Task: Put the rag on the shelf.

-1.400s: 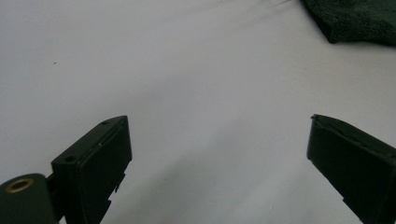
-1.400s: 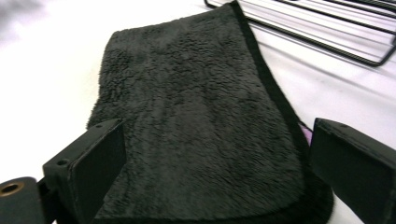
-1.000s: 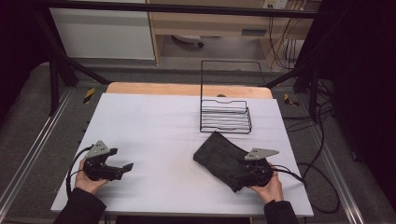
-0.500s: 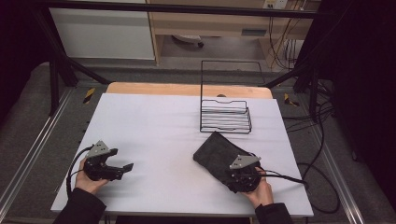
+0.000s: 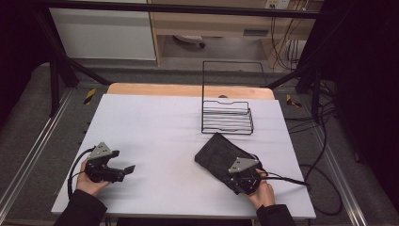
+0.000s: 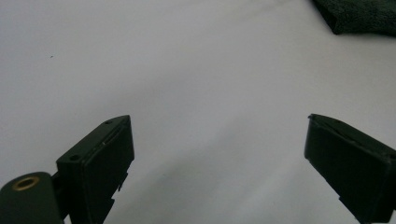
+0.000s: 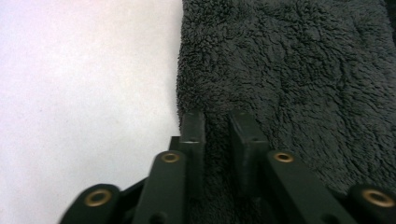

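A dark grey fleecy towel [image 5: 217, 151] lies folded on the white table [image 5: 155, 127], right of centre. My right gripper [image 5: 235, 179] sits at the towel's near corner. In the right gripper view its jaws have just been closing and now pinch a fold of the towel [image 7: 289, 70] at its left edge, with my right gripper [image 7: 217, 119] shut on it. My left gripper [image 5: 126, 169] rests at the table's near left, held by a hand, with its jaws wide apart. In the left gripper view nothing lies inside my left gripper [image 6: 215, 140], and a towel corner [image 6: 359, 16] shows far off.
A black wire rack [image 5: 227, 120] with a tall back frame stands behind the towel at the table's far right. A wooden strip [image 5: 188, 89] runs along the far edge. Cables [image 5: 324, 188] trail off the right side of the table.
My right gripper has slid a little left onto the towel's near corner and its jaws have closed on the fabric. The left gripper has stayed put.
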Motion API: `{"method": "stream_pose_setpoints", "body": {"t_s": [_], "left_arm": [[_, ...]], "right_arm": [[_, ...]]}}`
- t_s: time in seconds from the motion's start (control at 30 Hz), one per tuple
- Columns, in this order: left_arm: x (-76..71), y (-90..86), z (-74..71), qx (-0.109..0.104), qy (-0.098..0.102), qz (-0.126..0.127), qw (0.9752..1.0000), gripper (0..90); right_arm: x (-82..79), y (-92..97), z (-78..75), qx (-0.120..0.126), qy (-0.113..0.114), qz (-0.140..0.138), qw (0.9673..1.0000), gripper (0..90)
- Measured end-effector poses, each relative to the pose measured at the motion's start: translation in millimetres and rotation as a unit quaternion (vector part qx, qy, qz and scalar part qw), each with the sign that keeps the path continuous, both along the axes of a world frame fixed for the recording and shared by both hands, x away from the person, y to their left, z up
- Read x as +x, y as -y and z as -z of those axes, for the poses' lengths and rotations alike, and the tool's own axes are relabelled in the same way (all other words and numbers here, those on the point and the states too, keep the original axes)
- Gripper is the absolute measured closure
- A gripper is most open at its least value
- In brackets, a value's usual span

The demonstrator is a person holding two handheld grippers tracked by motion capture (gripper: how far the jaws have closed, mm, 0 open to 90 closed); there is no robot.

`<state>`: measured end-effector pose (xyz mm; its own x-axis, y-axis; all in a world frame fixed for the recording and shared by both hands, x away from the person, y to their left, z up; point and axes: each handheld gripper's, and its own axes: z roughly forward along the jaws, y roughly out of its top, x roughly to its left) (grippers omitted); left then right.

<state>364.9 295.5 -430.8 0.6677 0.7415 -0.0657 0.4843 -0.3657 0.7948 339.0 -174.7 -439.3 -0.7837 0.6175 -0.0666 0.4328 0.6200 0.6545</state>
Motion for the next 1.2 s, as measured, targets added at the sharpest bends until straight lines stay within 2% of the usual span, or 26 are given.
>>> {"method": "stream_pose_setpoints", "body": {"t_s": [0.23, 0.33, 0.5, 0.8, 0.9, 0.97, 1.2], "left_arm": [[0.4, -0.5, 0.2, -0.001, -0.001, 0.0, 1.0, 8.4], [0.5, -0.4, 0.2, 0.0, -0.001, 0.0, 1.0, 8.4], [0.7, -0.2, 0.4, 0.0, -0.001, 0.0, 1.0, 8.4], [0.9, 0.0, 0.6, 0.0, -0.002, -0.001, 1.0, 8.5], [0.9, -0.2, 0.5, 0.001, -0.002, -0.001, 1.0, 8.5], [1.0, -0.4, 0.5, 0.001, -0.002, -0.001, 1.0, 8.5], [1.1, -0.4, 0.6, 0.001, -0.002, -0.002, 1.0, 8.6]], "right_arm": [[2.3, 1.1, -4.2, 0.013, -0.017, 0.013, 0.9997, 83.6], [2.7, 2.2, -9.3, 0.032, -0.029, 0.021, 0.9989, 84.0], [1.3, -2.2, -13.5, 0.043, -0.038, 0.021, 0.9981, 84.0], [-0.9, -25.5, -20.1, 0.064, -0.058, 0.026, 0.9959, 84.0], [0.2, -36.1, -20.5, 0.077, -0.068, 0.03, 0.9943, 84.0], [1.8, -46.0, -19.9, 0.091, -0.081, 0.033, 0.992, 84.0], [5.0, -70.3, -20.0, 0.1, -0.088, 0.039, 0.9904, 84.1]]}}
